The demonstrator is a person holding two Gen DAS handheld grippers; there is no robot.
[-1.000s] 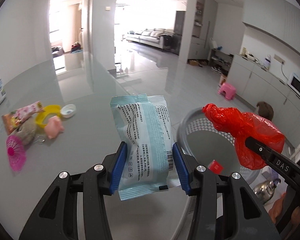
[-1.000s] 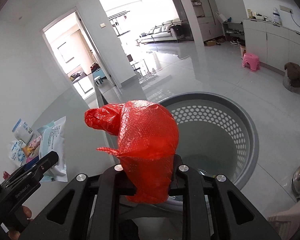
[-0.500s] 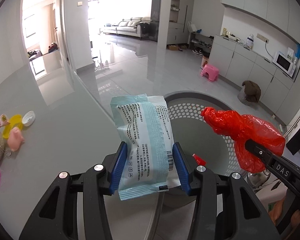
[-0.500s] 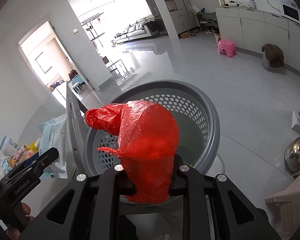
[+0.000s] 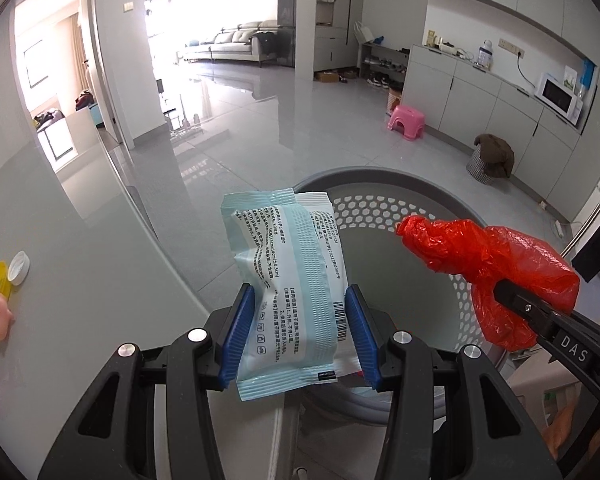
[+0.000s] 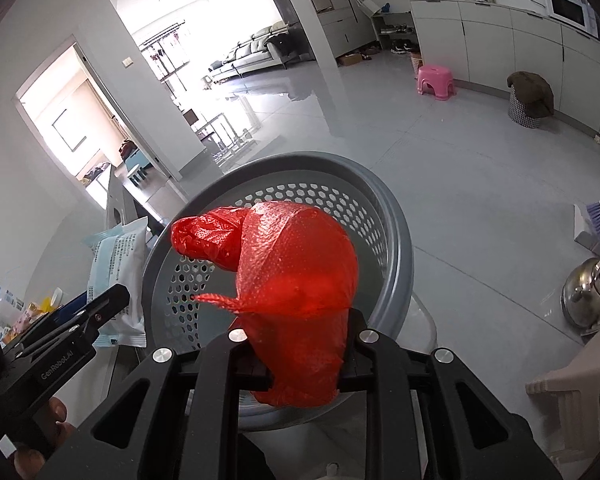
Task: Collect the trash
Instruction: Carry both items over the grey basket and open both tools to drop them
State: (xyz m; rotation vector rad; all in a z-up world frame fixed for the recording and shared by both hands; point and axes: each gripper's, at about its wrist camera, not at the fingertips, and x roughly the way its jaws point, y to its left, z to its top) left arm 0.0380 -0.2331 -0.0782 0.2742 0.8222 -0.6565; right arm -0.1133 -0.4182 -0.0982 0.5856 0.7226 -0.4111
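A pale-blue printed plastic wrapper (image 5: 292, 280) sits clamped upright in the left gripper (image 5: 298, 334) at the rim of the round grey perforated basket (image 5: 432, 280); the right gripper (image 6: 300, 354) pinches a crumpled red plastic bag (image 6: 296, 276) over the basket's opening.

The left hand-held gripper (image 5: 298, 336) clamps a pale blue wrapper (image 5: 290, 284) beside a red bag (image 5: 496, 268) over the grey basket (image 5: 384, 178).
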